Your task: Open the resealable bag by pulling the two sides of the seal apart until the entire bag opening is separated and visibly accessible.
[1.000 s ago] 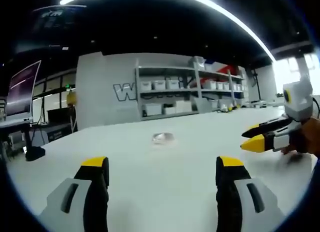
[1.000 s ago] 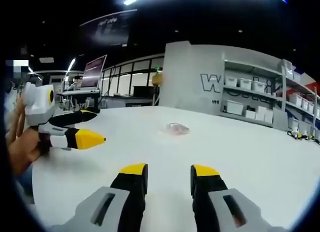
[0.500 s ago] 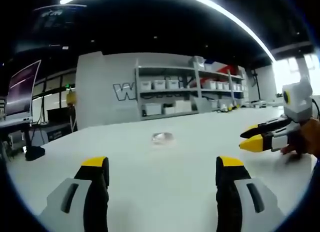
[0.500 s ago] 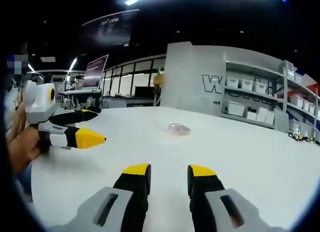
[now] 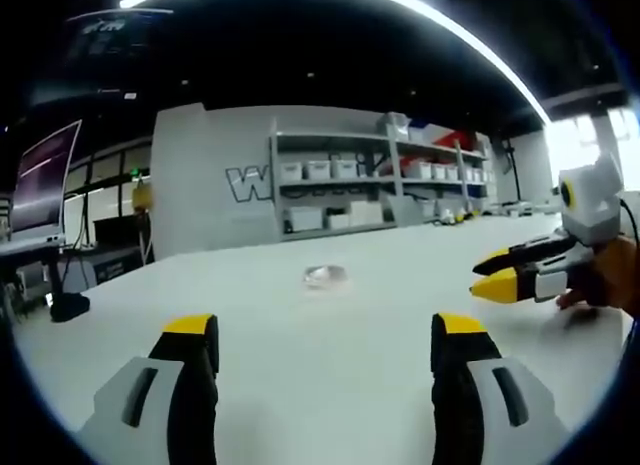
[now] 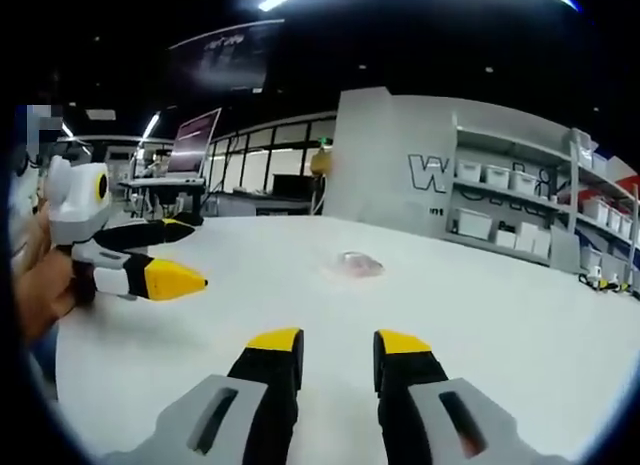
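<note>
Lying untouched: one bag (image 5: 325, 276) | left gripper (image 5: 325, 337) spread | right gripper (image 6: 338, 342) narrowly parted

We carry two matching tools. Our left gripper (image 5: 326, 330) has two broad jaws, black along the inner faces, capped with yellow tips, and backed by light grey shells, each with a dark oblong slot. In the right gripper view, it (image 6: 160, 255) shows from the side as black-and-white tapered jaws with yellow ends under a white housing bearing a yellow ring. Our right gripper (image 6: 338, 343) is built alike: yellow tips, black jaws, grey slotted shells. In the left gripper view, it (image 5: 492, 274) shows the same white housing and yellow ring. Our hands wrap both handles; no sleeve is discernible.
</note>
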